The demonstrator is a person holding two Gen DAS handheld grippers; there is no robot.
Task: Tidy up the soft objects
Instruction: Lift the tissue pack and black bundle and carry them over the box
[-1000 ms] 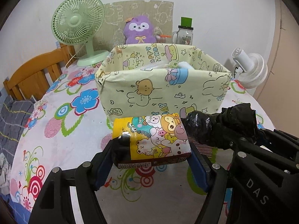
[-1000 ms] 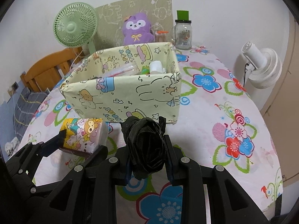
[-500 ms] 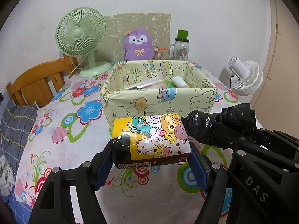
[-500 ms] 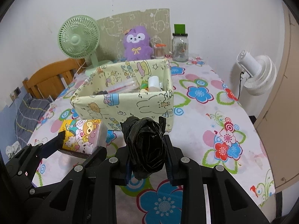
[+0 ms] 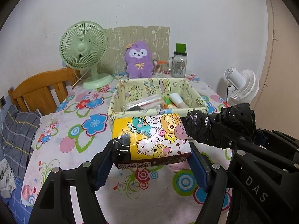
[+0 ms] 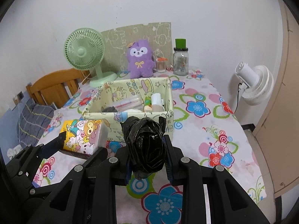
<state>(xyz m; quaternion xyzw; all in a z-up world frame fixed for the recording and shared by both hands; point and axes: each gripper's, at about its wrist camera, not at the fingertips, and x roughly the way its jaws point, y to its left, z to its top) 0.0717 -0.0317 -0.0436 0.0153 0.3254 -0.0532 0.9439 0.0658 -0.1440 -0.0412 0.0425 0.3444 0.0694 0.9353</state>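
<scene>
My left gripper is shut on a cartoon-printed tissue pack, held above the table in front of the yellow fabric basket. My right gripper is shut on a roll of black plastic bags, also raised in front of the basket. The tissue pack shows at the left of the right wrist view, and the black roll at the right of the left wrist view. The basket holds a clear plastic packet, a white tube and other small items.
A flowered cloth covers the table. At the back stand a green fan, a purple plush, a cotton-swab cup and a glass jar with a green lid. A white fan is off the right edge, a wooden chair at left.
Both grippers have risen and pulled back from the basket with their loads; I now look down into the basket and see its contents.
</scene>
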